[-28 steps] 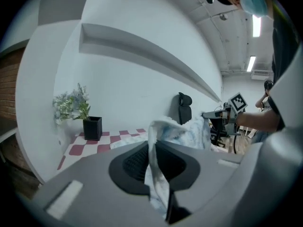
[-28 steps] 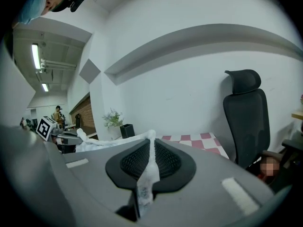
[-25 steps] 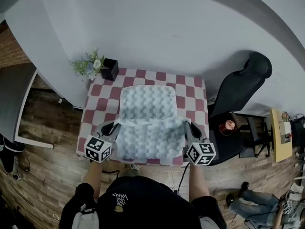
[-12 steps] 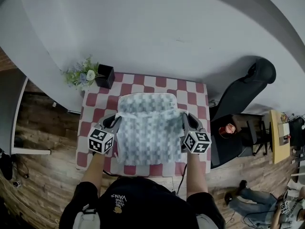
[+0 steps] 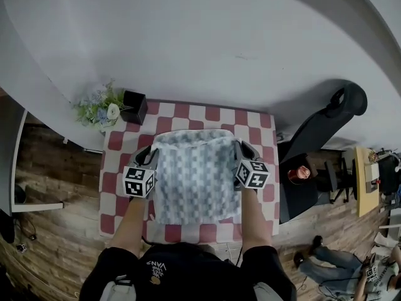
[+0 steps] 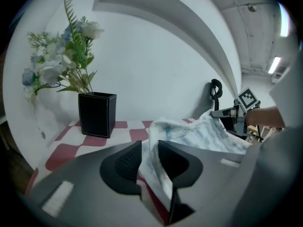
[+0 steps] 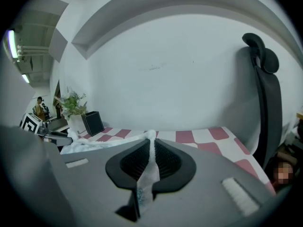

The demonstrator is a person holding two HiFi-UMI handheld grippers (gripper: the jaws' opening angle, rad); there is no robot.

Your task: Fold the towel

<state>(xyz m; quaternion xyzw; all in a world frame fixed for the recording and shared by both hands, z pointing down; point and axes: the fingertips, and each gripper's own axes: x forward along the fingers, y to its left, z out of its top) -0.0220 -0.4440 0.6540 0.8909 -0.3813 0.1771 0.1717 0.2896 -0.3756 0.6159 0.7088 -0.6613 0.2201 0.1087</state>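
Grey-and-white checked towel (image 5: 197, 175): spread mid-frame on the red-and-white table (image 5: 123, 144), its upper corners at my grippers. My left gripper (image 6: 149, 157), at the towel's upper left: jaws have just been opening, part-way apart, cloth bunched loosely between them. My right gripper (image 7: 151, 161), upper right: jaws closed, pinching a thin towel edge.

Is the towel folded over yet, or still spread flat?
Folded over: in the head view the towel lies doubled, its upper layer reaching the far edge; the right gripper pinches one corner.
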